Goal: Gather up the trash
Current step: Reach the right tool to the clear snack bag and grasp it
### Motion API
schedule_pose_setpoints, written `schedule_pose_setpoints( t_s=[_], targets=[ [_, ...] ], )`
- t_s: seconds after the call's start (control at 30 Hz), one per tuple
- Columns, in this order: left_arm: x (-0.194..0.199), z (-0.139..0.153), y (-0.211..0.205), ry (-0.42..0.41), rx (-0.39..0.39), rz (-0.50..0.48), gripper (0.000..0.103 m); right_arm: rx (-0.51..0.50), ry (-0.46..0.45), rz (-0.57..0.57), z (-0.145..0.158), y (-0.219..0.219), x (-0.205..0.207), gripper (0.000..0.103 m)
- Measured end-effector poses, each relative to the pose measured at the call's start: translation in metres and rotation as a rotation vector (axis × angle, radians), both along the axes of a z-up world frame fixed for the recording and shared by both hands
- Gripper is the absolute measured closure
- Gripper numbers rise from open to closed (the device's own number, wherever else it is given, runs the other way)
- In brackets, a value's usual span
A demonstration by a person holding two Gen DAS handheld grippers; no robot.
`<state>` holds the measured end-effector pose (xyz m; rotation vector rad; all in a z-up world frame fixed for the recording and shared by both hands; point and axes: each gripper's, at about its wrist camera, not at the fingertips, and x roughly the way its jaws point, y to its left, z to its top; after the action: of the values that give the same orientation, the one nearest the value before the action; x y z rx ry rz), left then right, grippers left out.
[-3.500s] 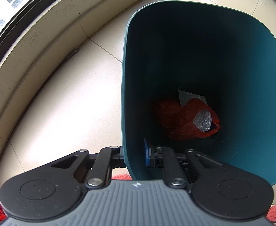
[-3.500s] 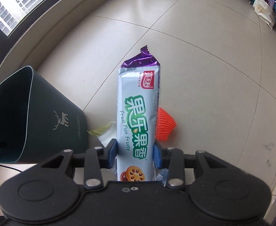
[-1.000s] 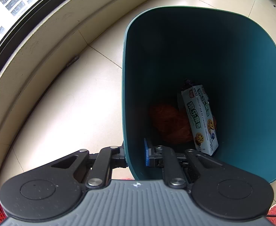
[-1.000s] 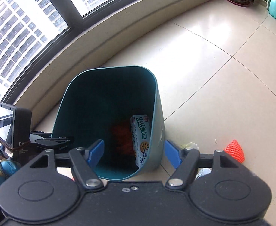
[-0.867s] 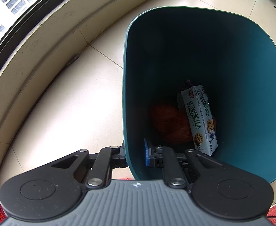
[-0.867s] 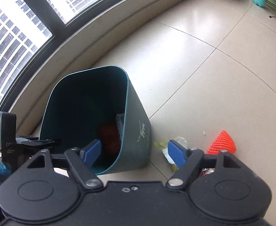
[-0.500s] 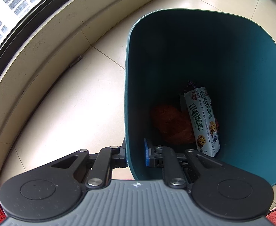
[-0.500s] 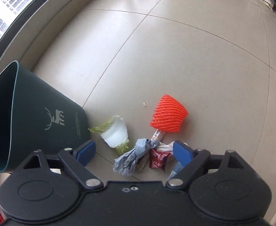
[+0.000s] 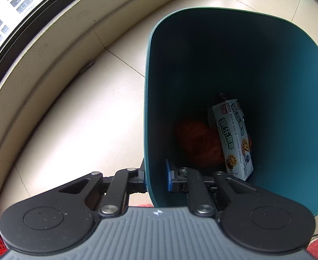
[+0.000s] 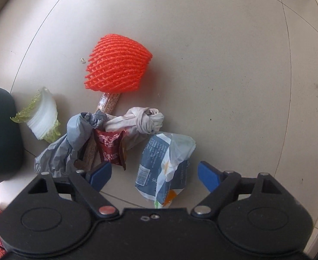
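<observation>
Beige floor bare beyond trash pile

Bin cut off at left edge; stick wrapper partly hidden under orange foam net.

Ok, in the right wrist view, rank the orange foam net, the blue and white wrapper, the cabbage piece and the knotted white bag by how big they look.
1. orange foam net
2. blue and white wrapper, though it lies nearer the camera
3. cabbage piece and knotted white bag: too alike to rank
</observation>
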<state>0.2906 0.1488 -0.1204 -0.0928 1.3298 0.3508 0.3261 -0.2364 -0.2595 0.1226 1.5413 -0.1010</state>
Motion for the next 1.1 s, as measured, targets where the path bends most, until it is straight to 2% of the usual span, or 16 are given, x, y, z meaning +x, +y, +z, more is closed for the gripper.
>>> schedule_pose_setpoints(
  t_s=[0.13,0.33,0.5,0.57,0.6,0.63,0.67,0.77,0.87,1.1],
  targets=[
    [0.003,-0.001,0.0,0.005,0.004,-0.002,0.088,0.002,0.032,-0.021,-0.021,-0.003,-0.002,0.017],
    [0.003,-0.004,0.001,0.011,0.005,0.004,0.088,0.003,0.076,-0.021,-0.047,-0.002,-0.008,0.027],
    [0.004,-0.006,0.001,0.012,0.003,0.002,0.088,-0.001,0.085,-0.016,-0.056,-0.002,-0.009,0.048],
    [0.004,-0.006,0.001,0.008,0.003,0.001,0.088,-0.008,0.084,-0.016,-0.056,-0.003,-0.009,0.06],
    [0.003,-0.006,0.001,0.006,0.004,-0.001,0.088,-0.012,0.083,-0.019,-0.057,-0.004,-0.01,0.061],
    [0.003,-0.005,0.001,0.004,0.007,-0.001,0.088,-0.016,0.084,-0.019,-0.057,-0.004,-0.01,0.067],
    [0.002,-0.005,0.001,0.004,0.007,-0.001,0.088,-0.019,0.089,-0.017,-0.056,-0.004,-0.01,0.078],
    [0.003,-0.005,0.001,0.004,0.006,0.0,0.088,-0.019,0.096,-0.024,-0.053,-0.006,-0.01,0.092],
    [0.002,-0.004,0.001,0.0,0.006,0.0,0.088,-0.027,0.086,-0.017,-0.044,-0.007,-0.009,0.098],
    [0.001,-0.001,0.002,-0.003,-0.002,0.003,0.088,-0.051,0.05,0.035,-0.009,-0.001,0.0,0.098]
  ],
)
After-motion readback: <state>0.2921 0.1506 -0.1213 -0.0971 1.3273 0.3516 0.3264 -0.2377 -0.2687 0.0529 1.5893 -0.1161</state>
